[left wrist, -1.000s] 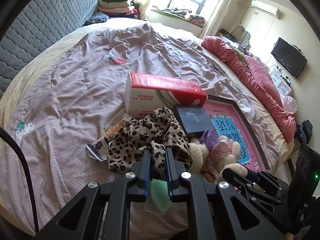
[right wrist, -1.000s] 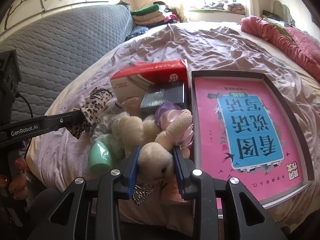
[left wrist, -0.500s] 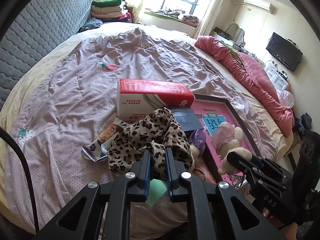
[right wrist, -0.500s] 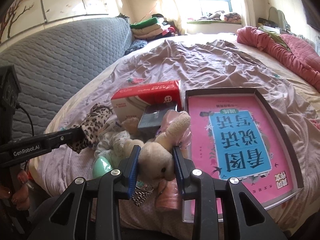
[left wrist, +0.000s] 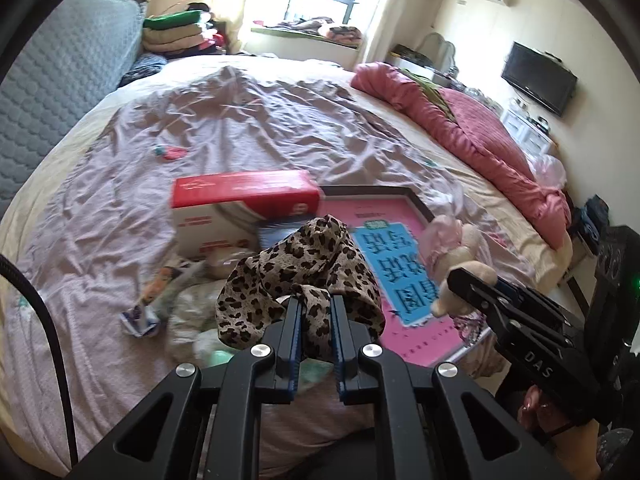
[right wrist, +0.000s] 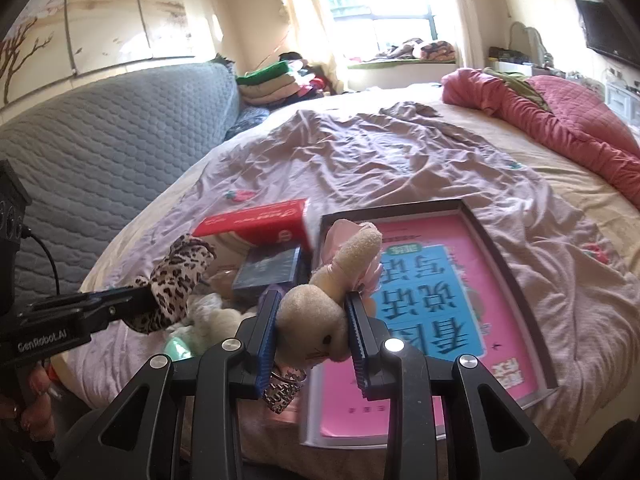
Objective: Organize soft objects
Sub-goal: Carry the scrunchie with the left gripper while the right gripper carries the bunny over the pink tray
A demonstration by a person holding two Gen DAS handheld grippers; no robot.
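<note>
Left wrist view: the wide bed with its rumpled lilac cotton sheet [left wrist: 240,136] carries everything. On it lies a shallow dark-rimmed tray lined with a pink and blue printed card [right wrist: 472,280], and just beside that a red and white cardboard carton [left wrist: 240,204] with a small dark flat box [right wrist: 268,270] leaning against it.

The leopard-print fabric piece [left wrist: 304,268] is pinched in the left claw [left wrist: 316,320], lifted clear of the sheet in front of the carton. Judged handling: very light, limp, collapses under its own weight. The grip sits on a bunched fold; a thicker gather gives the surest hold, as a single layer may slide out.

The cream plush rabbit with a pink satin bow [right wrist: 320,312] is clamped at the head by the right claw [right wrist: 314,328], over the near edge of the tray. Judged handling: light, compressible, springy. The head or torso suits gripping; ears and bow are thin and likely to pull free. A small metal keychain [right wrist: 282,388] dangles beneath and may snag.
</note>
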